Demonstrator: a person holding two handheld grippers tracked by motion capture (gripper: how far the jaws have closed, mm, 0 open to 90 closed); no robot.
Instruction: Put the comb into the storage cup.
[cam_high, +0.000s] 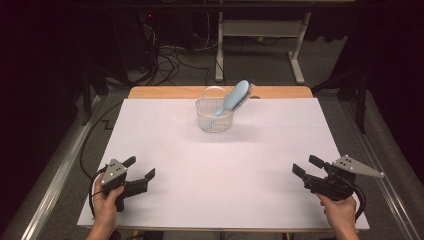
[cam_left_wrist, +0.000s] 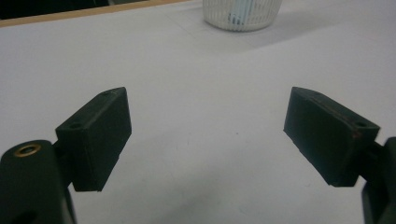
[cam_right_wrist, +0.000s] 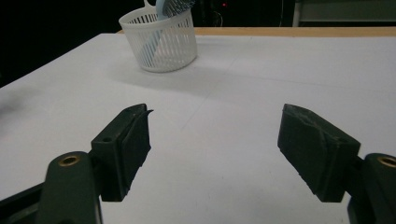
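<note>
A light blue hairbrush (cam_high: 235, 96) stands handle-down in a small white slatted basket (cam_high: 215, 124) at the far middle of the white table top, its bristled head leaning out to the right. The basket (cam_right_wrist: 161, 56) and brush (cam_right_wrist: 170, 7) also appear in the right gripper view, and the basket (cam_left_wrist: 240, 16) in the left gripper view. My left gripper (cam_high: 140, 168) rests low at the near left, open, nothing between its jaws. My right gripper (cam_high: 306, 166) sits at the near right, also open and empty. Both point toward the basket from far off.
A white sheet (cam_high: 220, 165) covers the table, with a wooden edge (cam_high: 165, 92) showing at the back. Beyond it are a dark floor, cables (cam_high: 170, 60) and a white desk frame (cam_high: 260, 30).
</note>
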